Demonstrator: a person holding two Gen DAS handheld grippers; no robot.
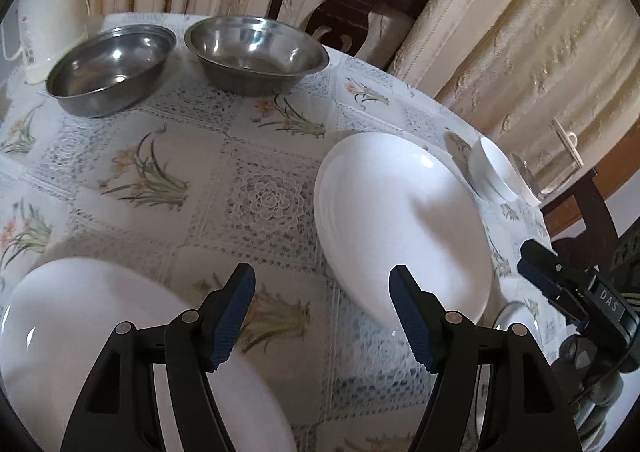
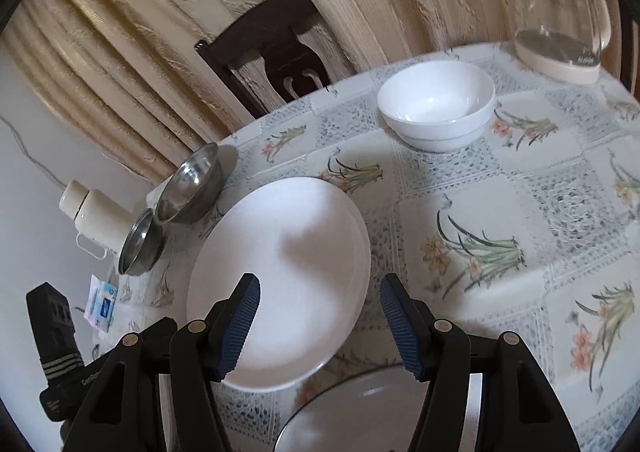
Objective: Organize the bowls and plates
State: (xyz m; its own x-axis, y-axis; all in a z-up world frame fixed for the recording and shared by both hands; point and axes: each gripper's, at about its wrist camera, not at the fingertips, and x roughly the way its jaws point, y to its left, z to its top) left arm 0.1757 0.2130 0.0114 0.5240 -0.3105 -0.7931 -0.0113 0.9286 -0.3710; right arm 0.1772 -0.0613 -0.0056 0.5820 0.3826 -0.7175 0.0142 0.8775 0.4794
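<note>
Both claws hover wide apart and empty over the desk, so I'd call this the reach for a first pickup. The right claw frames the white plate at centre, touching nothing; the left claw hangs between that plate and a nearer plate. Next move needs a rim pinch.

Left hand-held gripper jaws spread wide, empty. Right hand-held gripper likewise spread, empty.
</note>
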